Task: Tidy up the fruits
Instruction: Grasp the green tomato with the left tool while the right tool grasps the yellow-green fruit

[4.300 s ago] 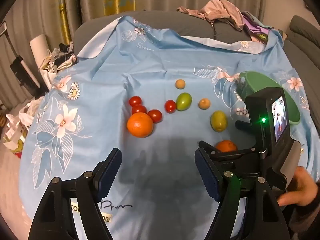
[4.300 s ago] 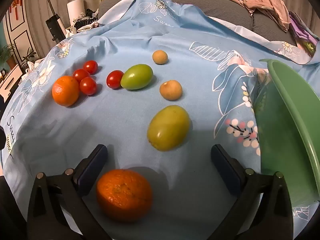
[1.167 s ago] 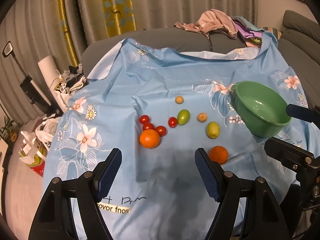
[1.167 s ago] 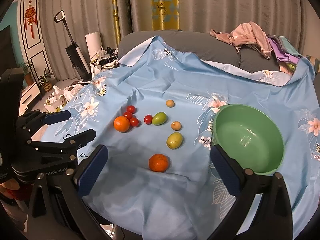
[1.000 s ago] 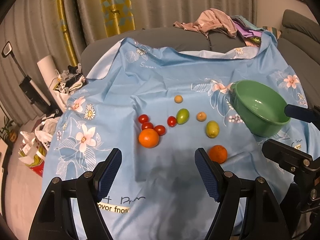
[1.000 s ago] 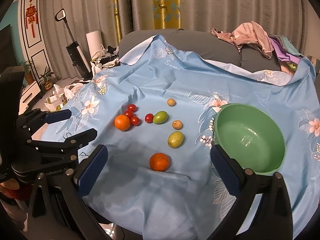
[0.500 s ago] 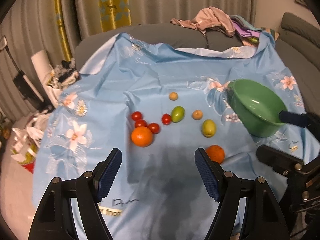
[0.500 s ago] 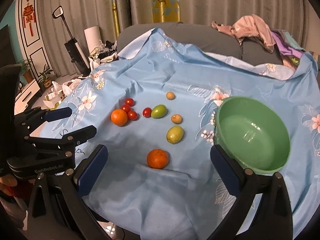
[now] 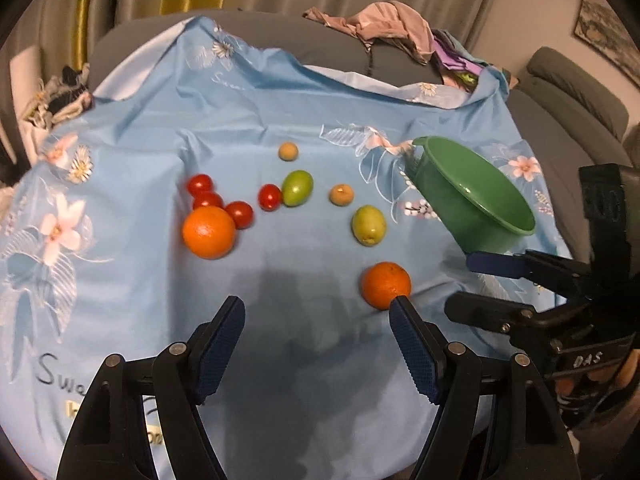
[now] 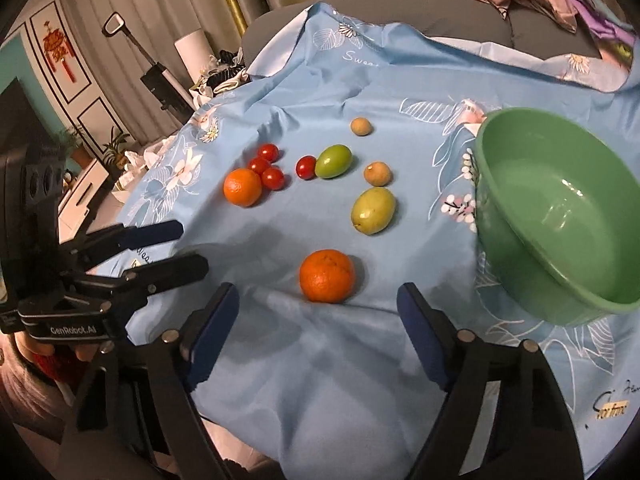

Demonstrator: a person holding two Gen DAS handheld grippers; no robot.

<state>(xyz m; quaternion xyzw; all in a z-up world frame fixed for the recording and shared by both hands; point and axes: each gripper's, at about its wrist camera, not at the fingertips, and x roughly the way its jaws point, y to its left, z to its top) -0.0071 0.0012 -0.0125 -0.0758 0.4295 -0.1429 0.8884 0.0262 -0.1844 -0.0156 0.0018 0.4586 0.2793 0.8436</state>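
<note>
We hold both grippers wide open and empty. Our right gripper point(image 10: 318, 312) lines up on the nearest orange point(image 10: 327, 276), loose on the blue cloth point(image 10: 320, 360), because the empty green bowl point(image 10: 560, 216) sits just right of it; our left gripper point(image 9: 316, 344) waits nearby.

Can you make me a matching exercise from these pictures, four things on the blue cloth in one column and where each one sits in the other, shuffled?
Things:
1. near orange
2. green bowl
3. green tomato
4. far orange

Places:
A. touching a red cherry tomato
B. at the right side of the cloth, nothing in it
C. just ahead of the open right claw
D. beside the cluster of three red cherry tomatoes

Pairs: 1-C, 2-B, 3-A, 4-D
</note>
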